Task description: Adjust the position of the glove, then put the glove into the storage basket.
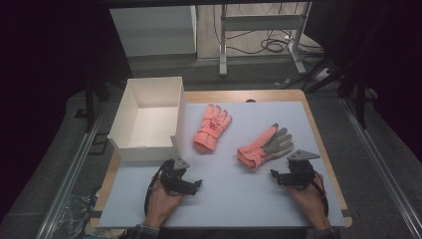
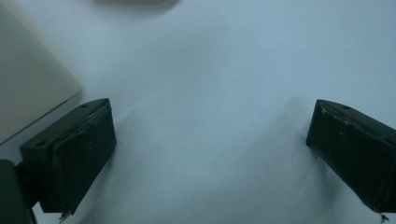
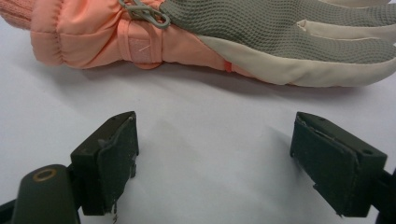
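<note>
Two hands rest low on the pale surface [image 1: 234,199], each holding a set of tongs. The left tongs [image 1: 188,185] sit just in front of the white box [image 1: 149,117], jaws spread wide with nothing but bare sheet between them; a corner of the box shows at the edge of the left gripper view. The right tongs [image 1: 281,177] are also wide open and empty, lying just beside the nearer glove [image 1: 263,147], which lies palm up, grey grip fabric showing, its pink cuff toward the person. The right gripper view has that glove [image 3: 210,37] stretched across just beyond the jaw tips, not touched. A second pink glove [image 1: 212,127] lies flat nearer the box, fingers pointing away.
</note>
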Motion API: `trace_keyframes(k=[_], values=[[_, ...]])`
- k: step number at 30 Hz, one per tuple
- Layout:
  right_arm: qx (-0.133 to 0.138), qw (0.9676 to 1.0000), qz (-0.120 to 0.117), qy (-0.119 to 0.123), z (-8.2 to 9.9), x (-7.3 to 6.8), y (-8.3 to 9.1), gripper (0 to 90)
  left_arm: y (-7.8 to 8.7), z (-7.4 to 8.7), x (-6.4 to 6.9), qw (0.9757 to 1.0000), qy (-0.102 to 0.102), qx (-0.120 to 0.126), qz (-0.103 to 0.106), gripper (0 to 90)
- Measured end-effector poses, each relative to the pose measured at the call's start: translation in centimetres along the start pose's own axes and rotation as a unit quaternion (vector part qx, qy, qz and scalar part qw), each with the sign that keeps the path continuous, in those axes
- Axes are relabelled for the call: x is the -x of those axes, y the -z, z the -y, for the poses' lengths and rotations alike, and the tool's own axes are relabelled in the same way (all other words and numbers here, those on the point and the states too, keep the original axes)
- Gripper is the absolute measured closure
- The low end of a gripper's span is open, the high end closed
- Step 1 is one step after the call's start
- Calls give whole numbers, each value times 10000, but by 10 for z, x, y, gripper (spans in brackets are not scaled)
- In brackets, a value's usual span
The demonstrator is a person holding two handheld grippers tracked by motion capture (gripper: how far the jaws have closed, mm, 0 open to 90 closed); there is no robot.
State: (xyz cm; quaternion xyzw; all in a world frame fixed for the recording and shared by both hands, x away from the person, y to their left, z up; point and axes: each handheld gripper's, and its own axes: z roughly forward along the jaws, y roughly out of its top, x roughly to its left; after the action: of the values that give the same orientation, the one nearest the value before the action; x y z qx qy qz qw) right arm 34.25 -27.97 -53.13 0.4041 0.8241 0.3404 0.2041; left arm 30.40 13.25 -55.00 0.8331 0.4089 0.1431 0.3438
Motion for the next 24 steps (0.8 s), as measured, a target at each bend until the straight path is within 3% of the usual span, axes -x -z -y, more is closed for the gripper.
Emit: trace_keyframes(k=[14,24], values=[[-18,10000,-19,-11,-1,1,0,159,0,0,0,10000,-11,8,-13,13],[-13,9999,-37,126,-1,-4,5,184,0,0,0,10000,-26,-8,-11,13]])
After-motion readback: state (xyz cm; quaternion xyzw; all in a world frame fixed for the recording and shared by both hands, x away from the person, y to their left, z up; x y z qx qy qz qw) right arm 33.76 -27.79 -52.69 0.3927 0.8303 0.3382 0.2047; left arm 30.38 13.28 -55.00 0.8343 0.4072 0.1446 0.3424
